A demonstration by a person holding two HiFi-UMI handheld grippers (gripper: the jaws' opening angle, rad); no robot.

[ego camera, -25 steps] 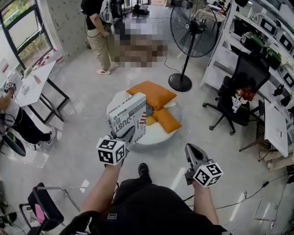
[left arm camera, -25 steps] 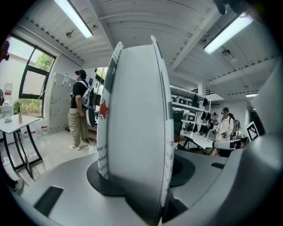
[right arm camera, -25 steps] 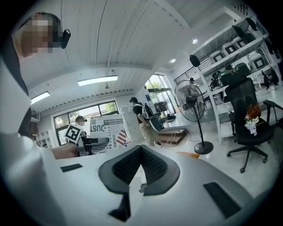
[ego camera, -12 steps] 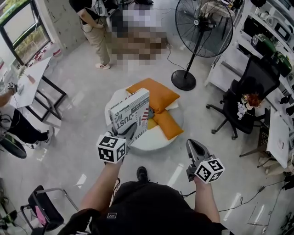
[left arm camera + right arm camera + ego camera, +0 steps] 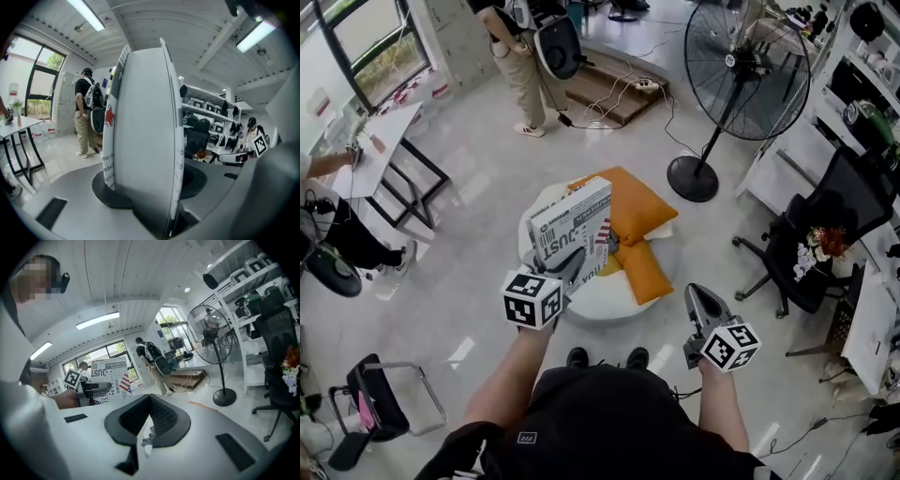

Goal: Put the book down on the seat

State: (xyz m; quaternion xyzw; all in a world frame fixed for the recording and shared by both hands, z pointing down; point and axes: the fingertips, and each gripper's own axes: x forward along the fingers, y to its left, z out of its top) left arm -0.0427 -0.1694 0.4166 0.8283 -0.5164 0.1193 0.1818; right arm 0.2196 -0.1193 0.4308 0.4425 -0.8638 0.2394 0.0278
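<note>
- Your left claw pinches the lower edge of the white book with bold black lettering and a flag print. Both pads press on its covers. The book stands upright in the air over the near left part of the seat, and it does not lie on the seat.
- Your right claw is pressed together, tips touching, with nothing held. It hangs over the floor to the right of the seat, well apart from the book.
- Under it all lies the pale glossy tiled floor.
- Beyond the seat, to the right, stands the tall black pedestal fan.
- Just ahead of your feet sits the round white seat.
- At the right is the black swivel office chair.
- At the far side a person with a dark backpack stands.
- On the seat lie two orange cushions: the larger one at the back and the smaller one at the front right, both beside the book.
</note>
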